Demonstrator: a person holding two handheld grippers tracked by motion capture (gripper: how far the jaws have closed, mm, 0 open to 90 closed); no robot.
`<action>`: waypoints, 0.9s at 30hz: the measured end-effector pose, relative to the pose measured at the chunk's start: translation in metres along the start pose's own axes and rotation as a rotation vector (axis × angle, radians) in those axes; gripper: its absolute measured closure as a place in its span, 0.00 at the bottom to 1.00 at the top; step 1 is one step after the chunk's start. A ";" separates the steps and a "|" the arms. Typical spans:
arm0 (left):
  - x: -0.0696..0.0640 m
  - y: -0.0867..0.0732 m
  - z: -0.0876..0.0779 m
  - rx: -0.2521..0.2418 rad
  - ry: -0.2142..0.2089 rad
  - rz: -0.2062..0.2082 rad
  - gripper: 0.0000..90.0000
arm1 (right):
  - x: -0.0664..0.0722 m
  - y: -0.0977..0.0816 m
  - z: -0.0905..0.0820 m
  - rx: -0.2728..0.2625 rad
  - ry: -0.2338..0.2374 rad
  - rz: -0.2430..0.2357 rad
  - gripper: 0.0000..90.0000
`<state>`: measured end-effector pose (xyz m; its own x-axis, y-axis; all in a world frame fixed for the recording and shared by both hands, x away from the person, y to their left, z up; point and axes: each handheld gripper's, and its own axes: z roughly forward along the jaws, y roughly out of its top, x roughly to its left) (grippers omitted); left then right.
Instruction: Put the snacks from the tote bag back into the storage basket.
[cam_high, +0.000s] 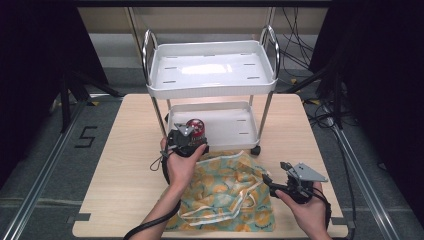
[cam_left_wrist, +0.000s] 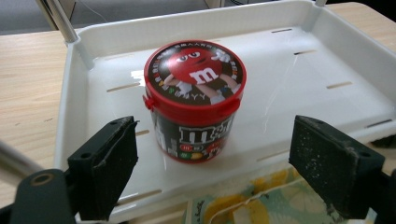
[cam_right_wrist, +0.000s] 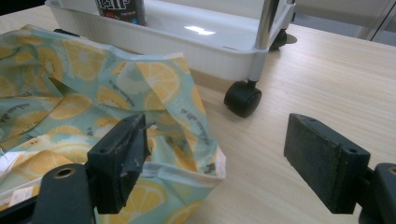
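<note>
A round M&M's canister (cam_left_wrist: 194, 100) with a red lid stands upright on the lower tray (cam_left_wrist: 299, 79) of a white cart. In the high view the canister (cam_high: 196, 127) sits at that tray's front left. My left gripper (cam_left_wrist: 215, 144) is open just short of it, jaws wide on either side, touching nothing; from above the left gripper (cam_high: 184, 136) hangs at the tray's front edge. A lemon-print bag (cam_high: 230, 192) lies crumpled on the table. My right gripper (cam_right_wrist: 217, 154) is open beside the bag (cam_right_wrist: 93, 102), its left jaw over the bag's rim. From above the right gripper (cam_high: 276, 172) is at the bag's right edge.
The two-tier cart has an upper tray (cam_high: 212, 67), chrome posts and a black caster (cam_right_wrist: 242, 99) near the bag. It stands on a wooden table (cam_high: 125, 150). Cables trail from both grippers. Dark floor and rails surround the table.
</note>
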<state>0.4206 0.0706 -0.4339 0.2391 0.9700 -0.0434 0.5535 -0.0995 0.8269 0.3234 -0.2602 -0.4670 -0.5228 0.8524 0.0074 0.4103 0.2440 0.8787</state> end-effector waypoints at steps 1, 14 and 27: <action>0.001 -0.001 -0.002 -0.001 -0.004 -0.001 0.16 | 0.001 0.000 0.000 0.003 0.004 0.011 0.25; 0.004 -0.011 -0.022 0.001 -0.044 0.011 0.17 | -0.001 0.000 0.002 -0.010 0.009 -0.034 0.25; 0.004 -0.020 -0.037 -0.026 -0.081 0.008 0.17 | 0.000 0.000 0.001 -0.003 0.005 -0.009 0.25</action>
<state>0.3812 0.0845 -0.4301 0.3080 0.9479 -0.0807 0.5308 -0.1009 0.8415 0.3243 -0.2592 -0.4676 -0.5302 0.8479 0.0014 0.4031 0.2506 0.8802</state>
